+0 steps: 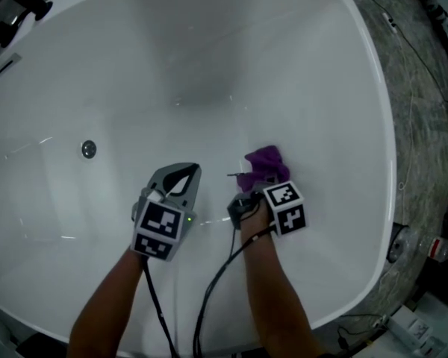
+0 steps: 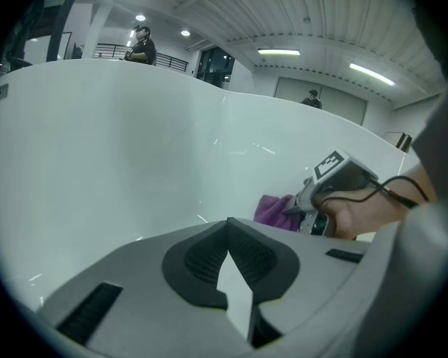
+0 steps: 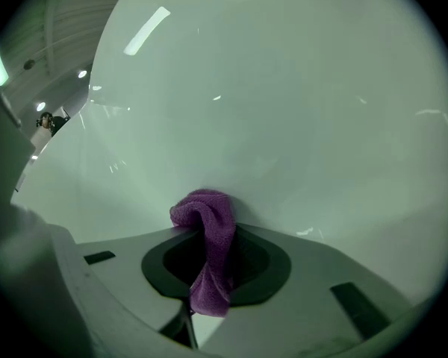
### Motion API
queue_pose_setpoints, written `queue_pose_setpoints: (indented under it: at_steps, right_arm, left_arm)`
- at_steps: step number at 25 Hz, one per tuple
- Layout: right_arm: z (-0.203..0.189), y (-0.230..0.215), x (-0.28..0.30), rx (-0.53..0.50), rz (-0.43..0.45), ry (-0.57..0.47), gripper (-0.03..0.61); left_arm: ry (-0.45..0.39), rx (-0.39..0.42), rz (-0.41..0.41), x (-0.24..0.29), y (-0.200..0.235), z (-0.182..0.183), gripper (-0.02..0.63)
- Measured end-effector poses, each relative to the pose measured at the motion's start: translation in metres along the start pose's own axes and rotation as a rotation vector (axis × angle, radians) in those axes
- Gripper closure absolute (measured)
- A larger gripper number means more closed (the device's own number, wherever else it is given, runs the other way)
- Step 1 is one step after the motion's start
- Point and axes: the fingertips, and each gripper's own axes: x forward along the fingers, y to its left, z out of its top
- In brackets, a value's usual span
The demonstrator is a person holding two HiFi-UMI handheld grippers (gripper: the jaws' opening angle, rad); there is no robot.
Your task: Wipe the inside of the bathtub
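In the head view, the purple cloth (image 1: 265,161) is being pinched by the right tongs (image 1: 248,179) and pressed onto the white floor of the bathtub (image 1: 209,58), low and right of centre. From the tips the cloth is bunching out toward 1 o'clock, so the wad's long axis is running roughly from 7 to 1 o'clock, in line with the right forearm. The left tongs (image 1: 187,171) are being held just beside the right ones, at their 9 o'clock. The drain (image 1: 89,149) is lying well apart, at about 10 o'clock from the left tongs.

In the left gripper view, the left tongs (image 2: 228,226) are being shown with their tips brought together and nothing gripped between them. The cloth (image 2: 275,211) is being seen at 2 o'clock from those tips, at the foot of the curved tub wall, with the right tongs (image 2: 302,209) on its far side.

In the right gripper view, the right tongs (image 3: 209,233) are being clamped on a strip of the cloth (image 3: 209,259). Its bunched head is touching the tub surface (image 3: 284,88) at 12 o'clock, straight ahead of the jaws.

The wiping stroke is therefore judged to belong to the right tongs. It is likely being directed toward 12 or 10 o'clock, where most of the bare tub floor is lying.
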Motion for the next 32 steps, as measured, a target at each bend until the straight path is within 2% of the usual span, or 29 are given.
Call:
queue_pose_setpoints:
  at_steps: [10, 17, 21, 27, 32]
  right_arm:
    - [-0.019, 0.079, 0.071, -0.062, 0.112, -0.004, 0.508]
    - [-0.029, 0.105, 0.107, -0.077, 0.127, -0.006, 0.508]
    - [-0.029, 0.096, 0.096, -0.083, 0.124, 0.0, 0.507]
    - [-0.039, 0.038, 0.067, -0.049, 0.053, 0.04, 0.508]
    - [-0.052, 0.053, 0.094, -0.058, 0.063, 0.049, 0.508]
  left_arm:
    - [-0.001, -0.016, 0.02, 0.004, 0.015, -0.019, 0.606]
    - [-0.008, -0.028, 0.021, -0.002, 0.019, -0.026, 0.606]
    - [0.001, -0.048, 0.027, -0.003, 0.025, -0.032, 0.606]
    - [-0.011, -0.072, 0.028, -0.003, 0.026, -0.031, 0.606]
    - [-0.032, -0.055, 0.029, -0.001, 0.029, -0.027, 0.606]
